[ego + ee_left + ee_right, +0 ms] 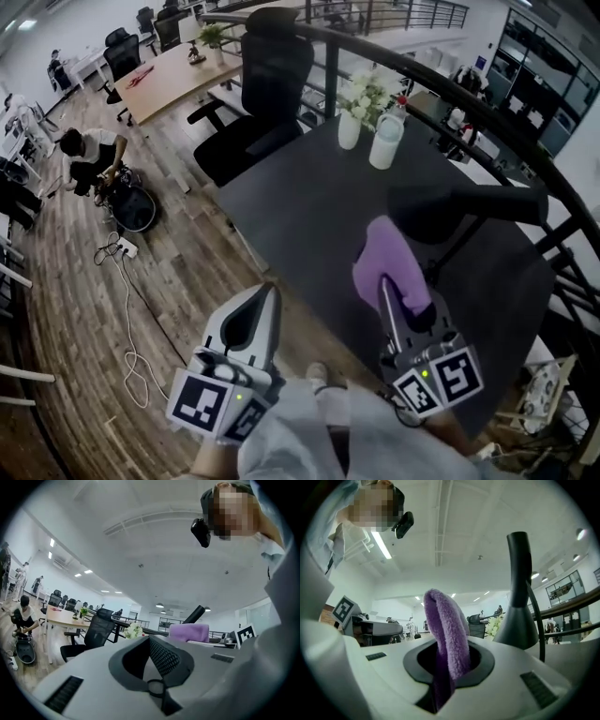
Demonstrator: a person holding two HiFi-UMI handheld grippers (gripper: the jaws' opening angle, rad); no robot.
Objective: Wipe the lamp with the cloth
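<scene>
Our right gripper [390, 292] has its jaws closed down on the cloth [392, 261], with only the thickness of the fabric keeping them apart. In its own view the cloth [446, 632] comes up out of the slot between the jaws as a doubled-over hump, the fold at the top.

Our left gripper [270, 298] has its jaws pressed together with nothing between them. It sits at 7 o'clock in the head view, over the wooden floor [84, 309] just off the table [300, 220] edge.

The cloth is purple with a soft, looped terry pile, and it stands at about 4 o'clock in the head view, over the table. The lamp [473, 202] is near it, at 1 o'clock from it. From above we cannot tell whether they touch. The right gripper view shows a gap between them, with the lamp [518, 616] at 2 o'clock from the cloth.

The lamp is matte black. Its head is a long rounded bar lying level, with a thin arm slanting down from it towards 7 o'clock. From the right gripper it reads as a smooth flared cone with a slim straight stem above it and a thin cable [538, 620] curving past.

The table is dark, flat and dull. White flowers [364, 94] in a pale vase and a pale bottle [386, 139] stand at its far edge, at 12 o'clock from the cloth.
</scene>
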